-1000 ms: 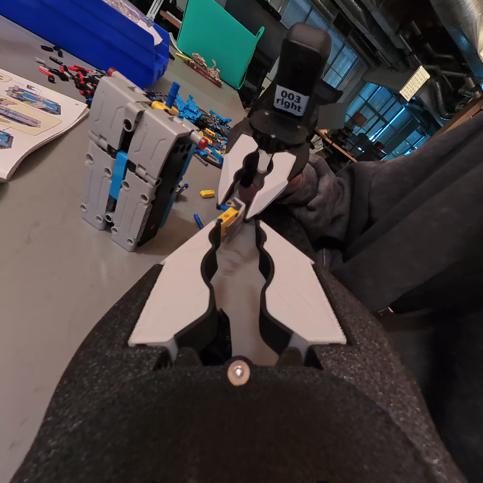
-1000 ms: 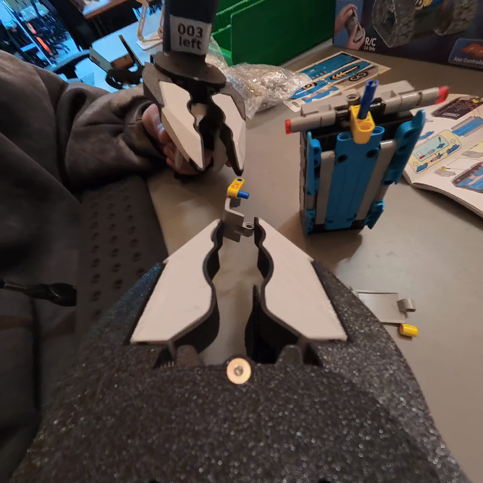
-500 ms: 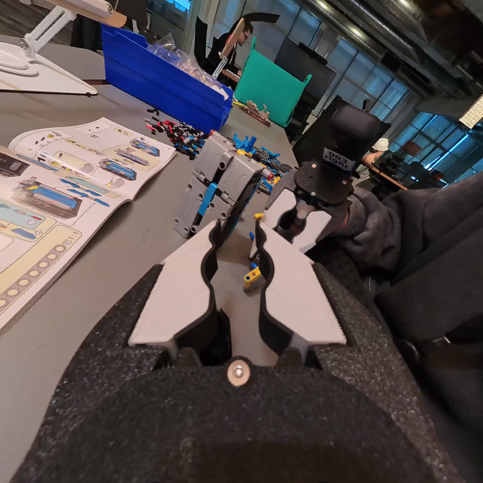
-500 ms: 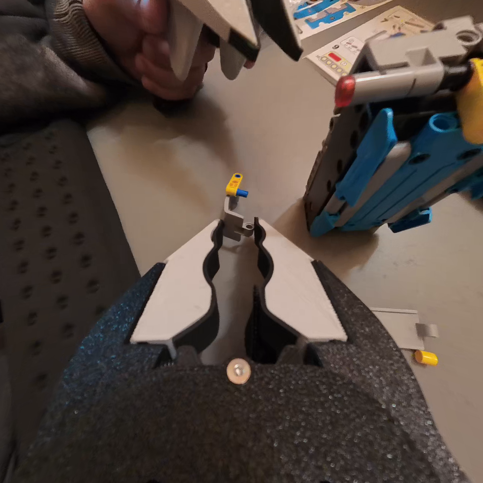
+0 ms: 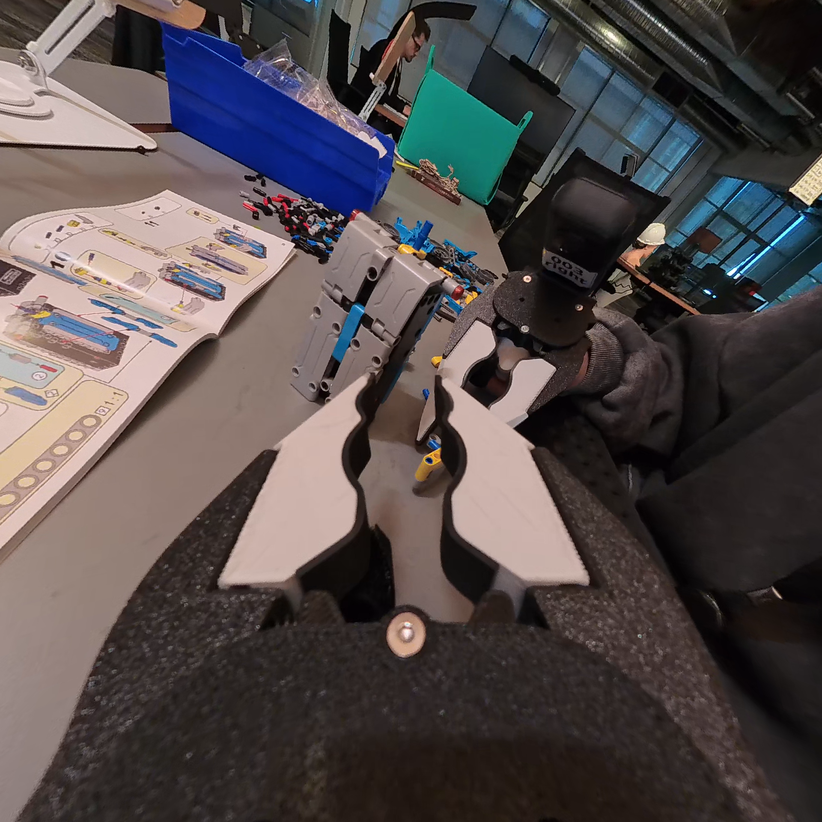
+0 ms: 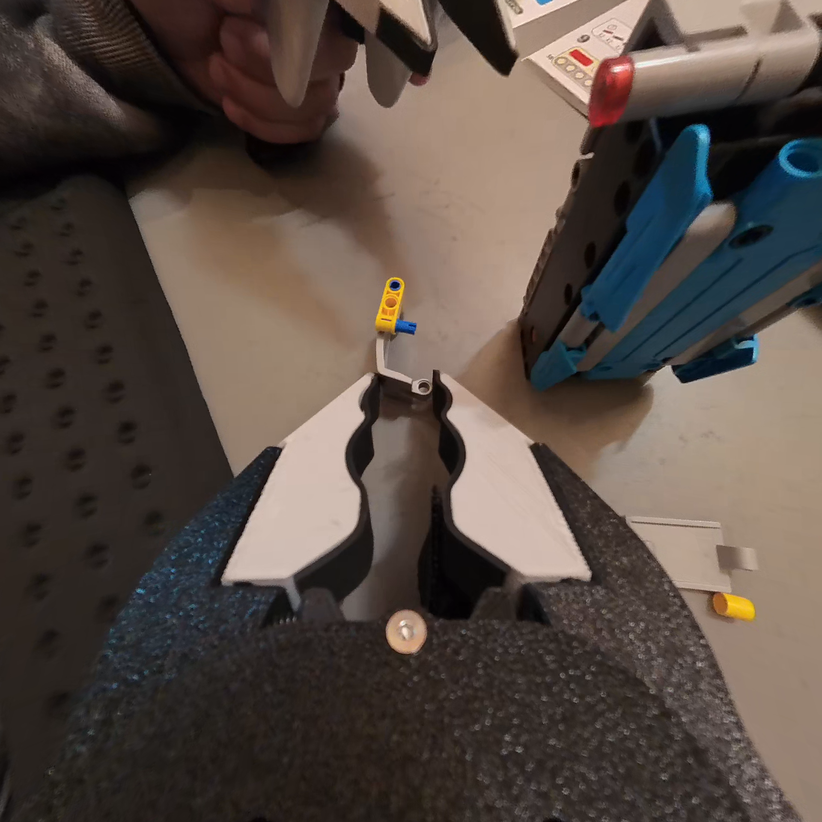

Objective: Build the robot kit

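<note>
The grey surface (image 5: pixel 187 445) carries everything, and a person's dark sleeve (image 5: pixel 694 400) lies along its near edge. Toward the far edge sits a blue bin (image 5: pixel 267 120) holding clear bags, with a green bin (image 5: pixel 458 142) beyond it. An open booklet (image 5: pixel 111 302) lies flat by the left edge. Near the middle a grey and blue model (image 5: pixel 356 329) stands upright, a red-tipped grey rod (image 6: pixel 694 80) sticking out near its top; loose small parts (image 5: pixel 302 218) are scattered between it and the blue bin. The left gripper (image 5: pixel 402 391) hovers above the surface beside the model, its jaws a narrow gap apart with nothing between them. The right gripper (image 6: pixel 404 378) points down at the near edge, its jaws narrow and closed on a bent grey piece (image 6: pixel 391 378) at their tips. That piece rises out of the jaws and bears a yellow connector (image 6: pixel 389 307) with a blue pin (image 6: pixel 405 327) at its end; in the left wrist view the connector shows low, just beside the left gripper's right finger. A flat grey panel (image 6: pixel 676 556) lies on the surface right of the right gripper, with a yellow stud (image 6: pixel 734 606) just beside it.
</note>
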`<action>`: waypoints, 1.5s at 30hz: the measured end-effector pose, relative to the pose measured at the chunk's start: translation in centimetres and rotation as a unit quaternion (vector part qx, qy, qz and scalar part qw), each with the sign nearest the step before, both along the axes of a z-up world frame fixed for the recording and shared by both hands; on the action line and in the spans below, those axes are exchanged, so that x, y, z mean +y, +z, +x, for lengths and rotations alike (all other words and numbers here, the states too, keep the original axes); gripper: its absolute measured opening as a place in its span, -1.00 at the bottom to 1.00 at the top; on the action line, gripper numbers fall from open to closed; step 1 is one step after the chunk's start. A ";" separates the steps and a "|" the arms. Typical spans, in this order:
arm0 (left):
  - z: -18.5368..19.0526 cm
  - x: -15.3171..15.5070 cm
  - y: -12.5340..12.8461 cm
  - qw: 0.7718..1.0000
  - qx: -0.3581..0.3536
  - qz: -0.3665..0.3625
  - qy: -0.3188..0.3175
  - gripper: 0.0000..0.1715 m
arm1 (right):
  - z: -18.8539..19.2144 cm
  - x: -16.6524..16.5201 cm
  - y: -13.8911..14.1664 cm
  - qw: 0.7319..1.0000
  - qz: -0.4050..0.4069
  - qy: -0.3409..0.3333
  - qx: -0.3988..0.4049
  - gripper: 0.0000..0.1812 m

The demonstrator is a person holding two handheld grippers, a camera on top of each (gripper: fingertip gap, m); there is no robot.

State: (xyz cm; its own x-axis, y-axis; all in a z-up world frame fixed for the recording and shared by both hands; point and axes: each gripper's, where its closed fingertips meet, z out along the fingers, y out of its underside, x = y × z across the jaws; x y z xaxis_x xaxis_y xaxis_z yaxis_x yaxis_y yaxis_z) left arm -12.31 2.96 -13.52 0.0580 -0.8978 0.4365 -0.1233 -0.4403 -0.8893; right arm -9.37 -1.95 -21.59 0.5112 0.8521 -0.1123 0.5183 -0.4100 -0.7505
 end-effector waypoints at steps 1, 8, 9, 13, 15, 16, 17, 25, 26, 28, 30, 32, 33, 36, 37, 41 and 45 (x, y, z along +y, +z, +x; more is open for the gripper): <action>0.0 -0.1 0.0 1.000 0.001 0.000 -0.001 -0.71 | 0.0 0.0 0.0 1.000 -0.002 0.000 0.001 -0.74; 0.5 0.0 -1.0 0.999 0.042 0.024 0.014 -0.65 | 0.0 -0.1 0.2 1.000 0.001 0.001 0.006 -0.58; 0.7 0.1 -1.3 0.997 0.058 0.037 0.023 -0.61 | 0.2 0.1 0.5 1.000 0.003 -0.005 0.013 -0.56; 2.6 0.1 -1.5 0.987 0.110 0.083 0.078 -0.40 | 1.4 0.5 2.2 0.999 0.024 -0.027 0.030 -0.46; 3.9 -0.1 -1.3 0.981 0.135 0.093 0.106 -0.28 | 2.8 0.8 3.8 0.997 0.046 -0.045 0.042 -0.47; 4.5 0.2 -1.5 0.975 0.154 0.099 0.127 -0.23 | 3.7 1.0 4.5 0.995 0.058 -0.057 0.049 -0.47; 5.0 0.7 -1.7 0.969 0.171 0.098 0.150 -0.14 | 4.7 1.3 5.1 0.994 0.068 -0.070 0.056 -0.48; 7.2 1.5 -2.6 0.956 0.210 0.081 0.190 -0.32 | 9.2 2.7 6.4 0.974 0.123 -0.166 0.094 -0.52; 7.2 1.5 -2.7 0.954 0.218 0.097 0.180 -0.33 | 9.2 2.7 6.5 0.973 0.122 -0.166 0.102 -0.54; 6.9 1.5 -2.9 0.946 0.246 0.150 0.146 -0.39 | 9.2 2.7 6.4 0.974 0.114 -0.165 0.109 -0.54; 6.4 1.4 -2.9 0.946 0.257 0.174 0.098 -0.39 | 9.1 2.7 6.2 0.975 0.108 -0.163 0.106 -0.55; 5.7 1.9 -2.9 0.950 0.260 0.161 0.061 -0.39 | 8.9 2.7 5.8 0.977 0.104 -0.157 0.097 -0.55; 5.3 2.5 -3.0 0.949 0.259 0.171 0.056 -0.39 | 8.8 2.7 5.6 0.978 0.102 -0.154 0.092 -0.56; 4.4 3.2 -2.9 0.948 0.244 0.204 0.006 -0.39 | 8.5 2.7 4.9 0.982 0.091 -0.146 0.078 -0.56; 4.1 3.3 -3.0 0.951 0.242 0.194 -0.006 -0.39 | 8.4 2.7 4.7 0.983 0.089 -0.144 0.074 -0.56; 3.4 3.9 -3.0 0.950 0.244 0.192 -0.037 -0.39 | 8.3 2.7 4.6 0.983 0.084 -0.143 0.073 -0.56; 3.2 3.9 -3.0 0.954 0.234 0.183 -0.045 -0.39 | 8.5 2.9 4.6 0.983 0.073 -0.148 0.085 -0.55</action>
State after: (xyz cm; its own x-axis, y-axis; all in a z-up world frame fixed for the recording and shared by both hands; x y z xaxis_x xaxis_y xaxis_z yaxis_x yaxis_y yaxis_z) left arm -9.12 6.85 -16.54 0.0843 -0.9957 0.0389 -0.5668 -0.0801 -0.8200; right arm -0.91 0.90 -17.01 0.7240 0.6819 -0.1045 0.2547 -0.4051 -0.8781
